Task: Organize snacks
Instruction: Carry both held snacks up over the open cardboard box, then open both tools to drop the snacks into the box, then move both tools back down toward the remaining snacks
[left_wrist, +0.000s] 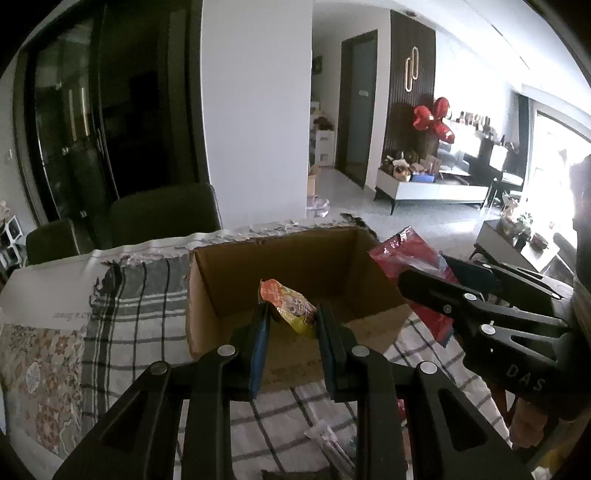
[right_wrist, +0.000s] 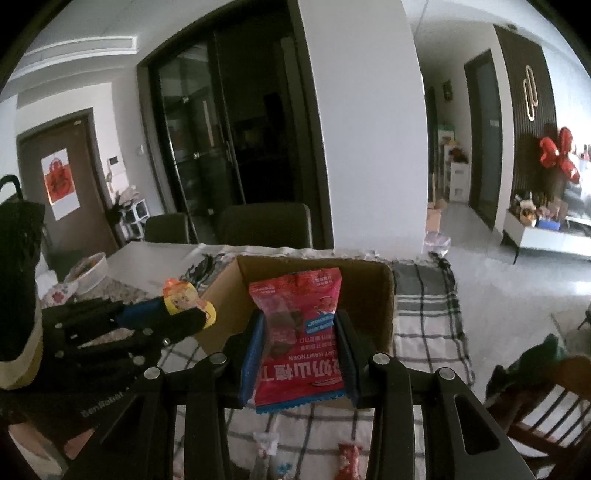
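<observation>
An open cardboard box (left_wrist: 236, 288) (right_wrist: 384, 295) stands on a plaid cloth (left_wrist: 136, 325) (right_wrist: 428, 325). My left gripper (left_wrist: 291, 314) (right_wrist: 184, 314) is shut on a small orange-and-yellow snack packet (left_wrist: 290, 304) (right_wrist: 186, 299), held just in front of the box's near wall. My right gripper (right_wrist: 299, 325) (left_wrist: 421, 273) is shut on a red hawthorn snack bag (right_wrist: 299, 332) (left_wrist: 410, 254), held over the box's near edge at its right side. The inside of the box that shows looks bare.
Small wrapped snacks (right_wrist: 347, 458) (left_wrist: 328, 439) lie on the cloth below the grippers. Two dark chairs (right_wrist: 266, 225) stand behind the table. A bowl (right_wrist: 88, 273) sits at the far left. A wooden chair (right_wrist: 546, 398) is at the right.
</observation>
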